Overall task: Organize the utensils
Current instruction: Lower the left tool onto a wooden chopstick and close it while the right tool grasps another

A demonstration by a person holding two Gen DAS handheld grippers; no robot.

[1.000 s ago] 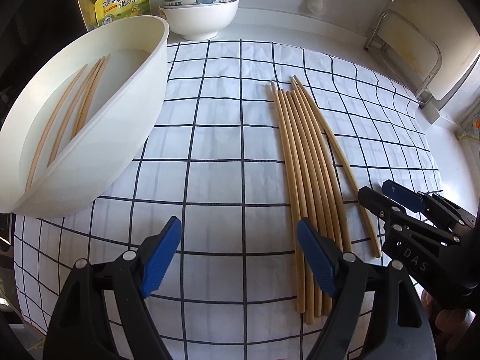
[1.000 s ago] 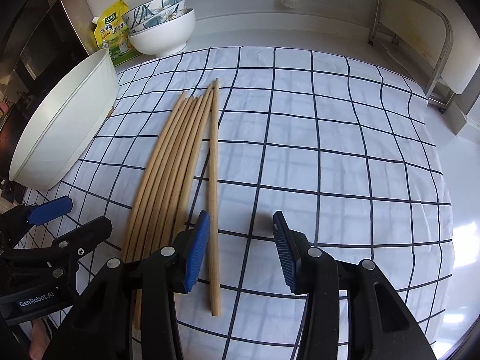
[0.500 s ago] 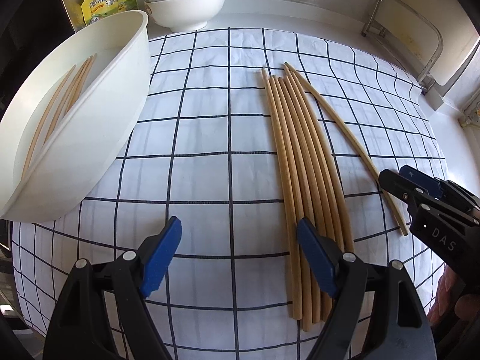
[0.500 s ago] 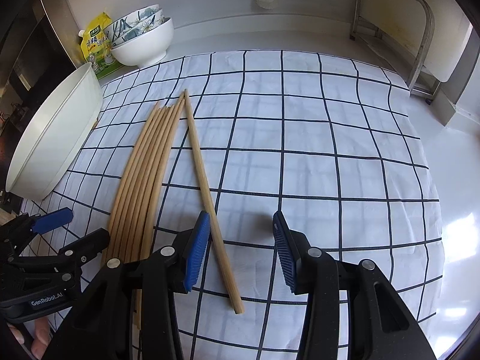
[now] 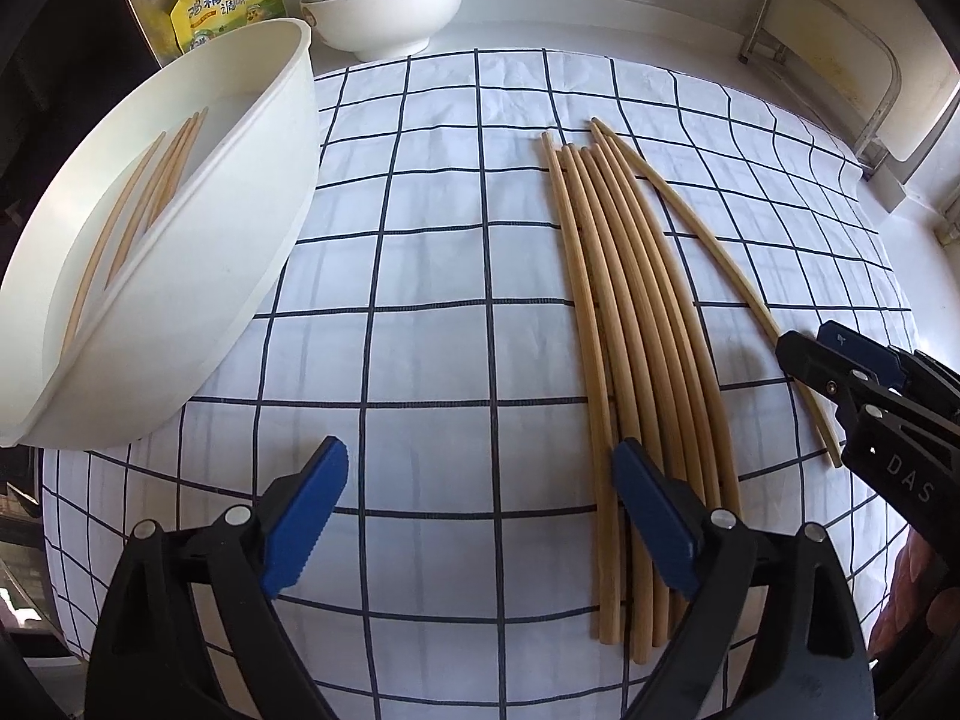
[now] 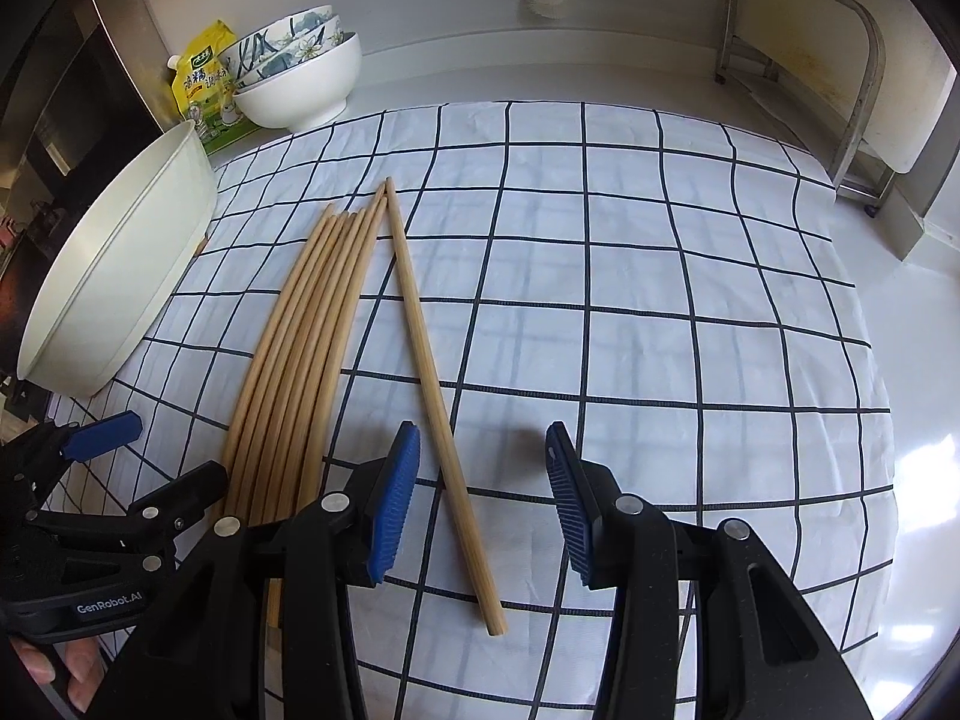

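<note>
Several wooden chopsticks (image 5: 636,324) lie bunched on the checked cloth (image 5: 420,240); they also show in the right wrist view (image 6: 300,348). One single chopstick (image 6: 432,372) lies splayed to their right, also in the left wrist view (image 5: 708,240). A white oval basin (image 5: 198,252) at the left holds several chopsticks (image 5: 144,204). My left gripper (image 5: 480,516) is open and empty, its right finger over the bunch's near ends. My right gripper (image 6: 480,504) is open, its jaws astride the single chopstick's near part.
Stacked bowls (image 5: 384,6) and a yellow seasoning pouch (image 5: 222,0) stand at the back left. A metal rack (image 6: 840,72) stands at the back right. The basin also shows in the right wrist view (image 6: 120,276). White counter (image 6: 900,360) borders the cloth on the right.
The single chopstick's near end has swung out to the right, away from the bunch. My right gripper has moved right with it. My left gripper has drifted a little.
</note>
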